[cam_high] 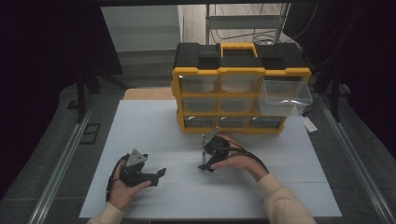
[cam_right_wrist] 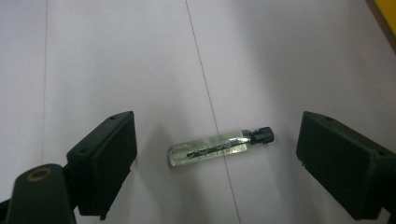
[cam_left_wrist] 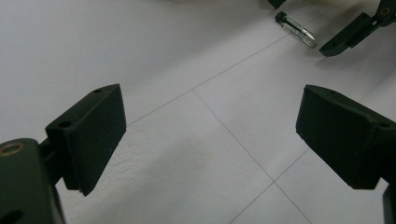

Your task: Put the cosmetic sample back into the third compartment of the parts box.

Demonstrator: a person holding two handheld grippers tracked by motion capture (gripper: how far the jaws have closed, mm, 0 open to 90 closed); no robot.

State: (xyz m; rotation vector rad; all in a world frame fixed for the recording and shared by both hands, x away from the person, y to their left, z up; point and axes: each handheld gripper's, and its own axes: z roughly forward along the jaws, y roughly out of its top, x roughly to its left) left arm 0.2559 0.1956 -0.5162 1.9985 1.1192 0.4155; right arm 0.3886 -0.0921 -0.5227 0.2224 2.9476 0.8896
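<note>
A small clear glass vial [cam_right_wrist: 219, 148] with a black cap lies flat on the white table top, between the two black jaws of my right gripper [cam_right_wrist: 219, 163]. That gripper is open, its jaws stand wide on either side of the vial and touch nothing. In the high view the right gripper [cam_high: 203, 156] hovers just in front of the organizer. My left gripper [cam_high: 159, 177] rests low at the left of the table, open and empty. In the left gripper view its jaws [cam_left_wrist: 210, 135] frame bare table, with the vial [cam_left_wrist: 296, 30] farther off.
A yellow and black drawer organizer [cam_high: 240, 74] stands at the back of the white table [cam_high: 154, 126]. Its top right clear drawer [cam_high: 286, 91] is pulled out and looks empty. A corner of the organizer [cam_right_wrist: 385, 14] shows beside the right gripper.
</note>
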